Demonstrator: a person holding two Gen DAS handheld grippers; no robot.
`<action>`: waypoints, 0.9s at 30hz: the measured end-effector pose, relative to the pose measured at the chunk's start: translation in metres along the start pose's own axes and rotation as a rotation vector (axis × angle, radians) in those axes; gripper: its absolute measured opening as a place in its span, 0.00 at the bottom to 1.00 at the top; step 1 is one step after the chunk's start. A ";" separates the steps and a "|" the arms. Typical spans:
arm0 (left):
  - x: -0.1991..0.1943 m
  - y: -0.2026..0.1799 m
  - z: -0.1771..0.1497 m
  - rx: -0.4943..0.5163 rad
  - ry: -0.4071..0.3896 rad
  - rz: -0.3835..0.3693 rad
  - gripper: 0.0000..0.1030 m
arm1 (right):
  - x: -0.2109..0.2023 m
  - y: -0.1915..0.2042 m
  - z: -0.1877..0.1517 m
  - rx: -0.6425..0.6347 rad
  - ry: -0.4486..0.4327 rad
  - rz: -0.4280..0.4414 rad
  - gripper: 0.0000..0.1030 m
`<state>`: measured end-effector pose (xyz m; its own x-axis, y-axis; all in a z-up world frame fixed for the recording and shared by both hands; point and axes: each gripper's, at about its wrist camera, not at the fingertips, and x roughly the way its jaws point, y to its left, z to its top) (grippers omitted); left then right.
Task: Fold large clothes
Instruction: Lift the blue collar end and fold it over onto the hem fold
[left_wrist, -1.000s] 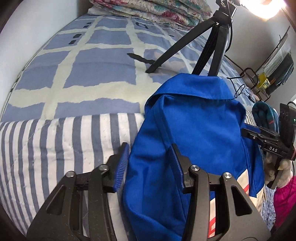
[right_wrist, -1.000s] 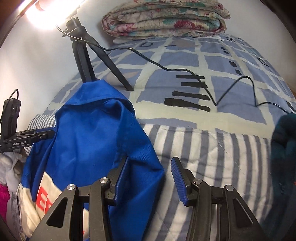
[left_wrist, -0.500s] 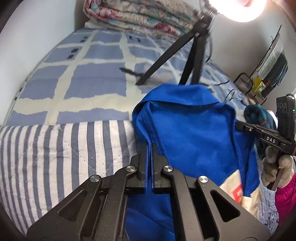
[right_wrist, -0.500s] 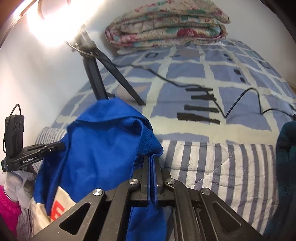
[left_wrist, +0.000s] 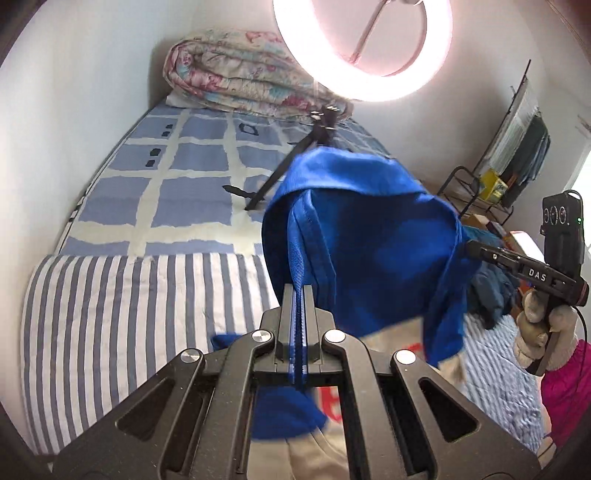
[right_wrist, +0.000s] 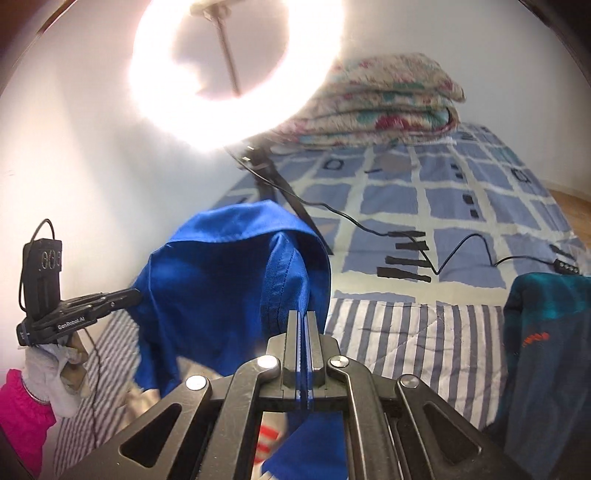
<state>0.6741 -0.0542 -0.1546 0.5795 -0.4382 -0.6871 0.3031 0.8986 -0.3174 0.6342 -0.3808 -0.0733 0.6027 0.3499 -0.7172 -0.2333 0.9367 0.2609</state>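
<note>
I am holding the blue jacket (left_wrist: 369, 236) off the bed (left_wrist: 110, 302) between my 2 tools: left tool (left_wrist: 298, 291) and right tool (right_wrist: 302, 317) are both clamping its edges, fabric sagging between them.

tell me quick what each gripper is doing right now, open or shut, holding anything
Left gripper: shut on a seam edge of the bright blue fabric jacket.
Right gripper: shut on another edge of the same jacket.
</note>
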 end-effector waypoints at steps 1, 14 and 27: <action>-0.009 -0.004 -0.003 0.008 -0.003 0.001 0.00 | -0.010 0.004 -0.002 -0.001 -0.005 0.000 0.00; -0.148 -0.070 -0.082 0.058 -0.053 -0.012 0.00 | -0.145 0.058 -0.075 -0.054 -0.026 -0.028 0.00; -0.211 -0.099 -0.213 0.013 -0.016 -0.032 0.00 | -0.207 0.082 -0.212 -0.029 0.054 -0.028 0.00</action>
<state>0.3606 -0.0454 -0.1179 0.5818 -0.4667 -0.6661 0.3308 0.8840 -0.3305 0.3291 -0.3781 -0.0404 0.5678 0.3218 -0.7577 -0.2393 0.9452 0.2221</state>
